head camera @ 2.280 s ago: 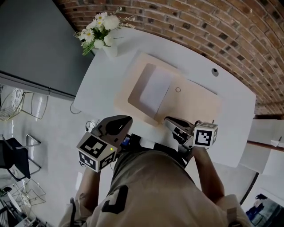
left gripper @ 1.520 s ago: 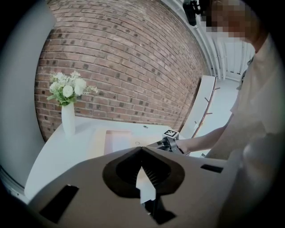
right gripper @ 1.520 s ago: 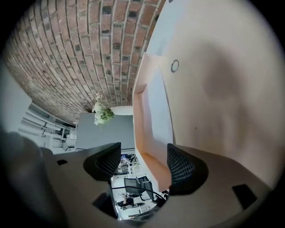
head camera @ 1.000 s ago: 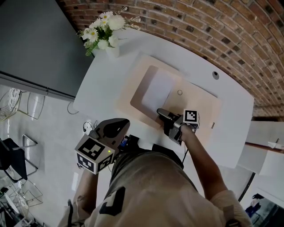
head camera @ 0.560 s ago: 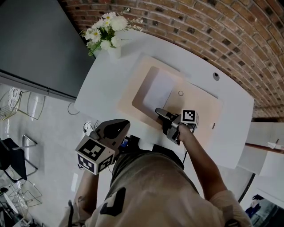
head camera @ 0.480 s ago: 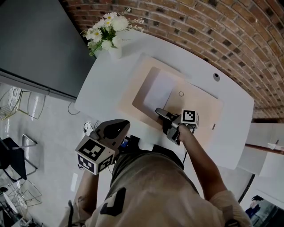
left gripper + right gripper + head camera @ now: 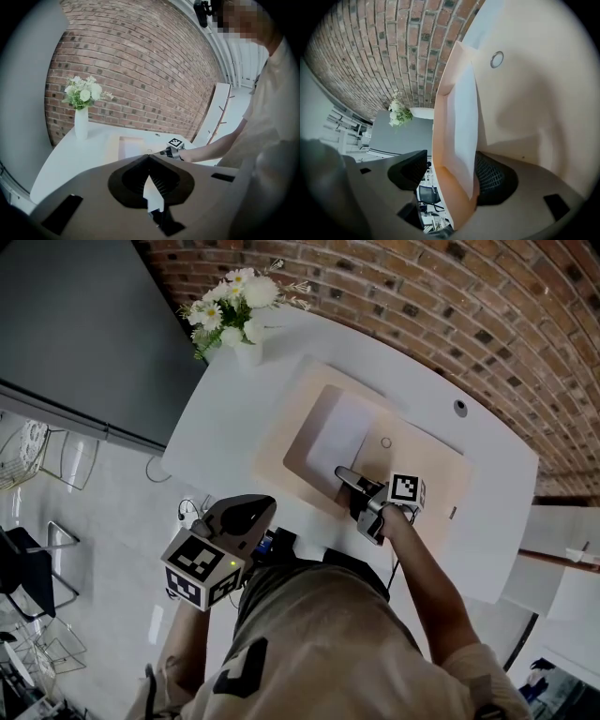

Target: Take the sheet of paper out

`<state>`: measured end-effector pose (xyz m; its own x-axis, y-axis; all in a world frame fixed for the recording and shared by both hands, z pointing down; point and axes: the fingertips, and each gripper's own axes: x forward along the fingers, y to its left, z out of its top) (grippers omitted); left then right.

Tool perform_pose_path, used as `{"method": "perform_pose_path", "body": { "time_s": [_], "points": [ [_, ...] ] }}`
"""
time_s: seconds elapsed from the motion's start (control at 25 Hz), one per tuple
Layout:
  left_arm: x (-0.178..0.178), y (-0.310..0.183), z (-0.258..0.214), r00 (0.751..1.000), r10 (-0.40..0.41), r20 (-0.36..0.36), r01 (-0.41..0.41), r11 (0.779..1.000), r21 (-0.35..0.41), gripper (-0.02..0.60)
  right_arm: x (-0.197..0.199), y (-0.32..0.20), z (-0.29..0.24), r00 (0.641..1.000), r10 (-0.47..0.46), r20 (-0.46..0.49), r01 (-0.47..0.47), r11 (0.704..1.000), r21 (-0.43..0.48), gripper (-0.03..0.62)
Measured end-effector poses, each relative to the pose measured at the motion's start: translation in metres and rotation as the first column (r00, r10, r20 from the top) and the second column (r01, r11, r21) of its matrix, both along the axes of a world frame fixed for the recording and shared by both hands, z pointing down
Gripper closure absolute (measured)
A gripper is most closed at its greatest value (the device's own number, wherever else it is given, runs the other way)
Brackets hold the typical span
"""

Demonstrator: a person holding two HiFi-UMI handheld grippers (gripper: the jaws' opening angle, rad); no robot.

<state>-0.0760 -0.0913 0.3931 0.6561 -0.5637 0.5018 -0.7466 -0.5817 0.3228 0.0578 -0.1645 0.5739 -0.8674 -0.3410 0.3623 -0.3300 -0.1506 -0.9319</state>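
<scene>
- Setting: most likely an office or studio workspace, not a home kitchen or workshop.
- Wall: exposed red brick wall point(image 7: 487, 324) along the far side of the table.
- Furniture: one large white table point(image 7: 234, 418) with rounded corners; a round cable port point(image 7: 459, 408) is set into its top, as on a desk.
- Decoration: a white vase point(image 7: 247, 352) of white flowers point(image 7: 234, 298) stands at one table corner.
- Beside the table: a large flat dark grey panel point(image 7: 84, 324); cannot tell whether it is a screen or a partition.
- Floor: pale, smooth floor point(image 7: 103, 521) with a loose cable point(image 7: 155, 470) near the table edge.
- Seating: wire-frame chairs point(image 7: 23, 451) and a dark chair point(image 7: 19, 573) stand well apart from the table.
</scene>
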Motion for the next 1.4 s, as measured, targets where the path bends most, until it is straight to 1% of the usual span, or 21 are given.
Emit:
{"method": "perform_pose_path", "body": {
  "time_s": [0.24, 0.36, 0.52, 0.76, 1.24, 1.4],
  "points": [
    [0.002, 0.0, 0.0, 1.0, 0.004, 0.002, -0.004, 1.0, -0.006, 0.567, -0.002, -0.006, 0.003, 0.998, -0.04, -0.037, 0.041, 0.999, 0.035, 0.273],
    [0.001, 0.002, 0.002, 1.0, 0.005, 0.007, -0.005, 1.0, -0.015, 0.567, 0.002, -0.013, 0.007, 0.999, -0.007, -0.044, 0.008, 1.0, 0.024, 0.273],
    [0.0, -0.002, -0.001, 1.0, -0.003, 0.006, 0.003, 1.0, -0.003, 0.567, 0.006, -0.026, 0.008, 0.998, 0.044, -0.036, -0.044, 0.999, 0.021, 0.275],
    [0.001, -0.002, 0.002, 1.0, -0.001, 0.007, 0.001, 1.0, -0.014, 0.568, 0.007, -0.039, 0.007, 0.997, 0.049, -0.053, -0.047, 0.997, 0.053, 0.275],
    [-0.003, -0.008, 0.004, 1.0, -0.014, 0.002, 0.014, 1.0, -0.017, 0.568, 0.016, -0.068, 0.004, 0.992, 0.103, -0.068, -0.096, 0.99, 0.105, 0.275],
    [-0.002, -0.01, 0.005, 1.0, -0.015, -0.003, 0.014, 1.0, -0.022, 0.568, 0.015, -0.076, 0.006, 0.993, 0.092, -0.071, -0.084, 0.991, 0.108, 0.273]
  ]
}}
